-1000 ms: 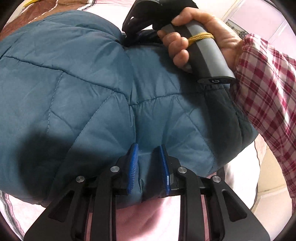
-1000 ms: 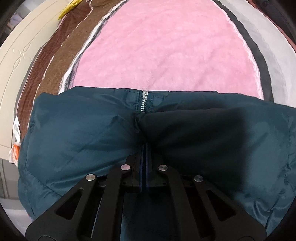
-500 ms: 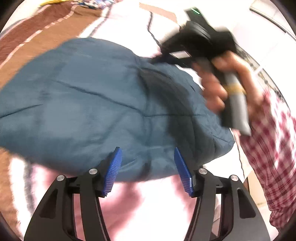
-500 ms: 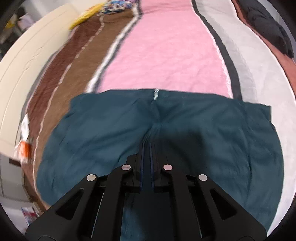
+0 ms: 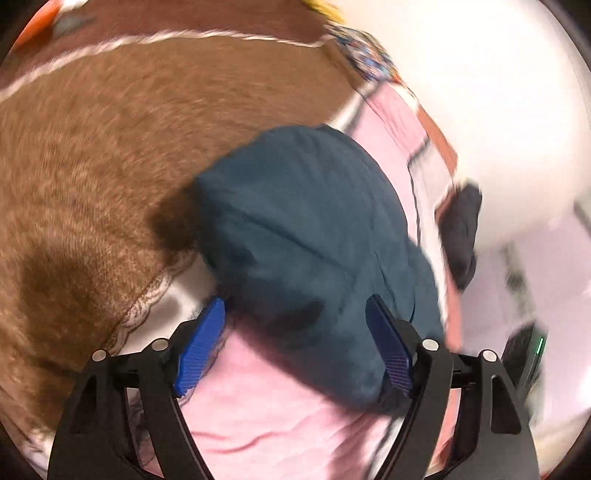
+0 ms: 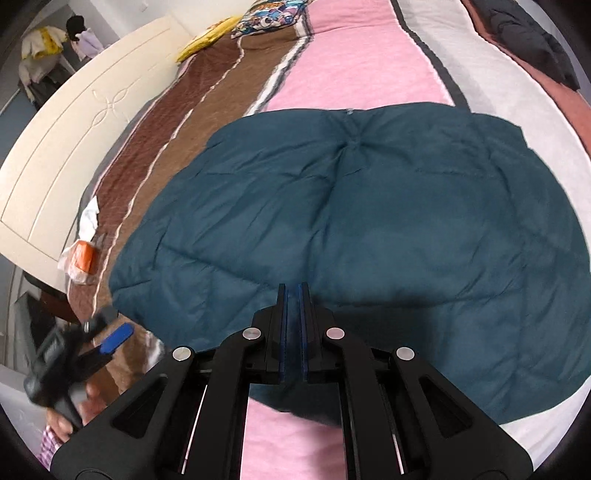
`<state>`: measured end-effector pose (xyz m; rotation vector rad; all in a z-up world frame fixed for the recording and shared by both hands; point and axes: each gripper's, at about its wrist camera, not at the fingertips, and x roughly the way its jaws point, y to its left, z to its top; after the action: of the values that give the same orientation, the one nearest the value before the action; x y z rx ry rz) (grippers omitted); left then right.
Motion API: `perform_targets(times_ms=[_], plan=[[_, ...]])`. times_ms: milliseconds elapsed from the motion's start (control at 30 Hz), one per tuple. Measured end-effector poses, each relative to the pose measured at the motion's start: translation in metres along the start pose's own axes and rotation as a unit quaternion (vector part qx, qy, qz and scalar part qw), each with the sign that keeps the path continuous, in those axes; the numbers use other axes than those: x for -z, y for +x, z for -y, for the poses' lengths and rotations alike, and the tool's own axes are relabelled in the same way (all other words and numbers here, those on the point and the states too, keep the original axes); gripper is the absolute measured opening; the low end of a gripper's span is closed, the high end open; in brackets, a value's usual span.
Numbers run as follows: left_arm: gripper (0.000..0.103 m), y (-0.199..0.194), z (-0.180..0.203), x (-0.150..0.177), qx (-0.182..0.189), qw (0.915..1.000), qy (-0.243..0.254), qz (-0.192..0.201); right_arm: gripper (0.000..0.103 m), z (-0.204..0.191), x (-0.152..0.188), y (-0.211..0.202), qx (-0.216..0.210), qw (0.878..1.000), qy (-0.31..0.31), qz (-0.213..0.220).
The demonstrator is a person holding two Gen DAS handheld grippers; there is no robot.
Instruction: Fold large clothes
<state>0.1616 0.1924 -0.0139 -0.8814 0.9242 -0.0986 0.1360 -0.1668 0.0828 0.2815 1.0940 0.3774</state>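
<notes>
A teal quilted puffer jacket (image 6: pixel 369 206) lies folded flat on the striped bed blanket (image 6: pixel 351 66). It also shows in the blurred left wrist view (image 5: pixel 306 236). My right gripper (image 6: pixel 293 291) stands above the jacket's near edge, its blue pads a narrow gap apart with nothing clearly between them. My left gripper (image 5: pixel 295 314) is open wide and empty, just short of the jacket's near corner. It also shows at the lower left of the right wrist view (image 6: pixel 107 343), held in a hand.
A cream headboard (image 6: pixel 74 122) runs along the left. An orange packet in white wrapping (image 6: pixel 79 258) lies at the bed's left edge. Pillows (image 6: pixel 266 14) sit at the far end. A dark garment (image 6: pixel 532 40) lies at the far right.
The left gripper opened, let go of the jacket and swung away to the left. The right gripper rose and pulled back from the jacket, which now lies flat.
</notes>
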Motion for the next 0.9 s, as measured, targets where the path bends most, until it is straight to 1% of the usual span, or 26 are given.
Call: perform_targets(times_ms=[67, 133, 200, 267, 333, 367, 467, 533, 567, 600, 633, 700, 733, 800, 867, 900], plan=[[0.078, 0.010, -0.010, -0.007, 0.007, 0.9993, -0.038, -0.002, 0.006, -0.003, 0.005, 0.005, -0.009, 1.000, 0.007, 0.000], [0.078, 0.020, -0.016, -0.013, 0.003, 0.9983, -0.057, -0.010, 0.006, -0.004, 0.009, 0.011, -0.002, 1.000, 0.007, -0.006], [0.078, 0.031, -0.015, -0.006, 0.009, 0.9980, -0.059, -0.022, 0.006, -0.001, 0.009, 0.013, 0.001, 1.000, 0.014, -0.007], [0.078, 0.039, -0.006, -0.005, 0.015, 0.9983, -0.051, -0.024, 0.006, 0.003, 0.007, 0.008, -0.001, 1.000, 0.021, 0.002], [0.078, 0.043, -0.001, -0.006, 0.010, 0.9991, -0.038, -0.017, 0.006, 0.007, 0.001, 0.003, 0.000, 1.000, 0.027, 0.012], [0.080, 0.047, 0.000, -0.008, 0.007, 0.9993, -0.036, -0.012, 0.006, 0.009, -0.002, 0.002, 0.000, 0.999, 0.031, 0.017], [0.082, 0.058, -0.007, -0.014, -0.001, 0.9989, -0.048, -0.002, 0.006, 0.013, -0.012, 0.005, -0.008, 0.999, 0.044, 0.018], [0.081, 0.063, -0.009, -0.015, 0.000, 0.9985, -0.054, 0.011, 0.006, 0.014, -0.015, 0.012, -0.004, 0.999, 0.046, 0.013], [0.078, 0.062, -0.009, -0.015, -0.001, 0.9985, -0.053, 0.015, 0.006, 0.013, -0.016, 0.017, -0.003, 0.999, 0.045, 0.009], [0.070, 0.061, -0.008, -0.014, -0.004, 0.9986, -0.048, 0.021, 0.006, 0.013, -0.016, 0.021, -0.006, 0.999, 0.045, 0.005], [0.066, 0.060, -0.005, -0.013, -0.007, 0.9990, -0.037, 0.025, 0.006, 0.014, -0.015, 0.028, -0.007, 0.999, 0.050, -0.007], [0.048, 0.062, 0.002, -0.016, -0.011, 0.9994, -0.015, 0.030, 0.006, 0.018, -0.009, 0.039, -0.012, 0.997, 0.065, -0.025], [0.044, 0.060, 0.006, -0.015, -0.013, 0.9994, 0.000, 0.032, 0.006, 0.019, -0.007, 0.040, -0.014, 0.997, 0.070, -0.027], [0.034, 0.057, 0.012, -0.015, -0.018, 0.9989, 0.022, 0.038, 0.005, 0.019, -0.003, 0.041, -0.016, 0.997, 0.069, -0.028], [0.029, 0.052, 0.021, -0.013, -0.019, 0.9976, 0.045, 0.049, 0.000, 0.019, -0.001, 0.049, 0.010, 0.997, 0.061, -0.038], [0.027, 0.050, 0.025, -0.013, -0.017, 0.9971, 0.051, 0.053, 0.000, 0.022, 0.000, 0.058, 0.018, 0.996, 0.065, -0.050]])
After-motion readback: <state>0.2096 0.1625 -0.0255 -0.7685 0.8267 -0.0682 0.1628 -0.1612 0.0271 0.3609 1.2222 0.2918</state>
